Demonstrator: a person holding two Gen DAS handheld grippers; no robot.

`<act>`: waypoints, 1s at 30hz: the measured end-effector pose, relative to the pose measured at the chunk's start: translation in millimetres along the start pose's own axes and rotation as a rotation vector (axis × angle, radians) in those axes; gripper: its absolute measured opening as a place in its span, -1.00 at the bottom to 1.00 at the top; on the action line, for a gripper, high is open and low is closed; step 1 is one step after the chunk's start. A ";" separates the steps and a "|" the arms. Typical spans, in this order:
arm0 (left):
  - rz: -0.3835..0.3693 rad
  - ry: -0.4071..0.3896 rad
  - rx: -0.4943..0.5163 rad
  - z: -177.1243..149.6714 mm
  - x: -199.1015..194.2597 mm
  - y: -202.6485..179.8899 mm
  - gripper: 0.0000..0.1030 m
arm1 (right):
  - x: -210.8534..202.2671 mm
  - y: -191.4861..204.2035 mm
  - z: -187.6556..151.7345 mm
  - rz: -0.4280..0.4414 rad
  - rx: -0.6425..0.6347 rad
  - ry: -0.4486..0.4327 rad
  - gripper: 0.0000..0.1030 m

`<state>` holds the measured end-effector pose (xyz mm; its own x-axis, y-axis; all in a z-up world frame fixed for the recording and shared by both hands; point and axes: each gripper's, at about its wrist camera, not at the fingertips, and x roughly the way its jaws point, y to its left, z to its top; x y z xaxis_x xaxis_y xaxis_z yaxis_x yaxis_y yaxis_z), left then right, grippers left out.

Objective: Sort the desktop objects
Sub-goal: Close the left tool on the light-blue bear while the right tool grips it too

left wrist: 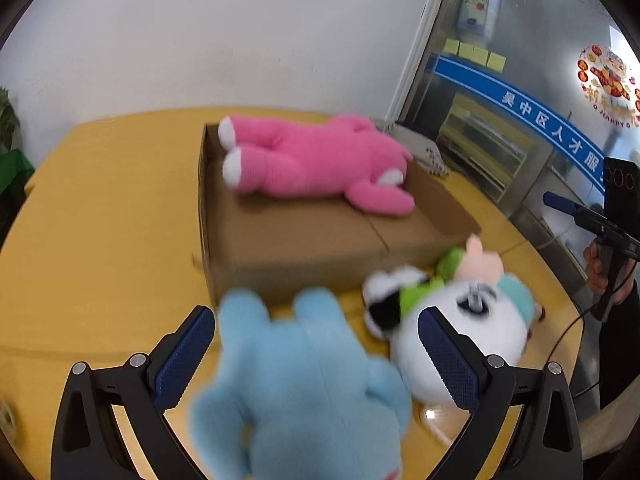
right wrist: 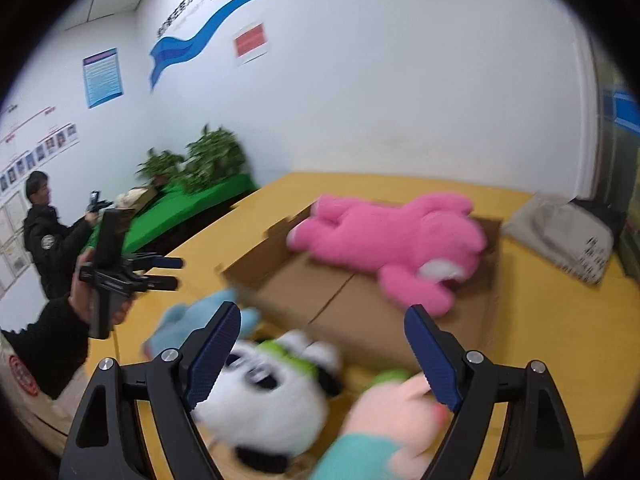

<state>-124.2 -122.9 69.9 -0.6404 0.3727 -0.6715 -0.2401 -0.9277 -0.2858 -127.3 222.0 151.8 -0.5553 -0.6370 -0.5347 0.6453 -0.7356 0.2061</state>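
Your left gripper (left wrist: 316, 356) stands wide open, and the light blue plush (left wrist: 304, 384) lies between its blue pads with a gap on each side, so nothing is clamped. The toy is smeared by blur and runs off the bottom edge; you cannot tell which way it faces. Your right gripper (right wrist: 320, 354) is also well open, with the panda plush (right wrist: 272, 380) and a pink-and-teal plush (right wrist: 384, 420) below and between its fingers. Blur hides whether the right pad touches the pink one, but no grip shows.

The two toys press against each other just before the cardboard box (left wrist: 288, 244), and the blue plush sits at its near wall. The box's low walls leave its top open. A pink plush (left wrist: 316, 160) lies face down along its far side, one arm draped toward the right wall, with bare floor in the near half.

The yellow table (left wrist: 104, 216) is bare to the left of the box. A grey bag (right wrist: 568, 236) sits at the far right corner. Beyond it are a white wall, potted plants (right wrist: 200, 160) and another person (right wrist: 48, 236) holding a gripper.
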 end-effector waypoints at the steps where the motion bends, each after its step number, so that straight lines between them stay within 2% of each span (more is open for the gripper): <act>1: -0.007 0.015 -0.016 -11.6 1.6 -0.1 1.00 | 7.4 13.5 -12.5 0.020 0.002 0.032 0.64; 5: 0.041 0.114 -0.062 -51.9 26.8 2.6 0.99 | 44.4 53.9 -49.1 0.068 0.020 0.126 0.64; 7: 0.047 0.144 -0.070 -67.3 37.4 5.3 1.00 | 66.6 74.6 -63.4 0.048 -0.011 0.161 0.64; 9: 0.033 0.129 -0.086 -75.3 37.0 5.7 1.00 | 80.7 87.9 -73.6 -0.038 -0.066 0.181 0.64; 11: 0.024 0.125 -0.093 -79.7 35.1 5.6 1.00 | 84.9 93.8 -81.0 -0.170 -0.128 0.196 0.64; 14: 0.000 0.125 -0.105 -86.0 29.3 8.1 1.00 | 73.0 81.0 -82.9 -0.237 -0.075 0.210 0.64; 17: -0.028 0.127 -0.130 -94.3 18.9 12.5 0.99 | 48.4 85.4 -75.9 -0.328 -0.061 0.153 0.64; 19: -0.038 0.130 -0.152 -101.9 12.5 12.3 0.99 | 38.4 104.5 -71.6 -0.290 -0.064 0.111 0.64; 22: -0.057 0.133 -0.185 -116.9 0.8 9.7 0.99 | 40.6 139.7 -71.3 -0.124 -0.055 0.099 0.64; 23: -0.070 0.134 -0.190 -123.0 -3.5 9.1 0.99 | 47.1 152.1 -76.0 -0.097 -0.064 0.114 0.64; 26: -0.099 0.121 -0.210 -138.3 -20.1 9.2 1.00 | 78.9 178.6 -96.3 -0.092 -0.089 0.186 0.63; 30: -0.119 0.046 -0.244 -144.3 -51.6 23.0 0.99 | 118.7 183.3 -116.1 -0.133 -0.050 0.288 0.57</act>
<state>8.5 -160.3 -0.6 -0.5832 0.4846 -0.6520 -0.1253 -0.8467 -0.5172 -14.0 38.4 30.9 -0.4696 -0.4394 -0.7658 0.6063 -0.7910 0.0821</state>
